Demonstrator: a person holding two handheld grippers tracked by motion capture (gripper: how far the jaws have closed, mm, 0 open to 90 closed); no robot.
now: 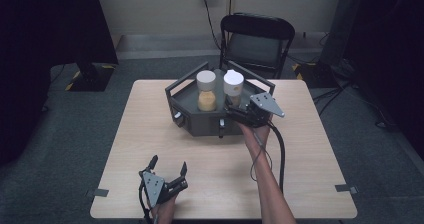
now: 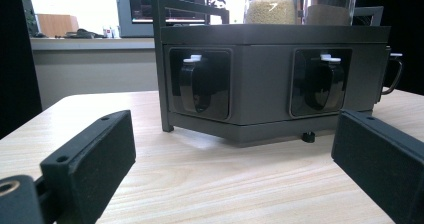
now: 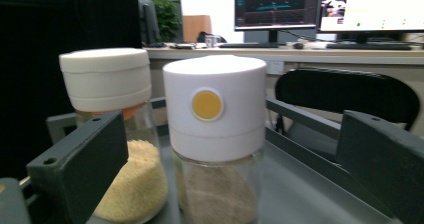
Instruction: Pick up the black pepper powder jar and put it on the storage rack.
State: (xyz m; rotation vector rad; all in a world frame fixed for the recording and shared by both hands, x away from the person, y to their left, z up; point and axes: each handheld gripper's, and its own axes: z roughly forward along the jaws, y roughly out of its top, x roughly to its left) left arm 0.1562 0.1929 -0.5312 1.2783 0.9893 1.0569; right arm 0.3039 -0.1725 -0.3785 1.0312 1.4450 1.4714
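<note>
Jaws spread wide, the right gripper is reaching over the near-right wall of the dark tray toward the white-capped jar, which is standing upright in the tray's far-right part. In the right gripper view that jar is sitting straight ahead between the two black pads, its long axis vertical, not yet touched; a level closing on the glass below the cap looks like what the coming move turns on. The second jar, holding yellow grains, is standing just beside it on the left, close enough to be crowding the left pad. The left gripper, jaws also apart, is resting well away on the near-left table, facing the tray's front handles.
</note>
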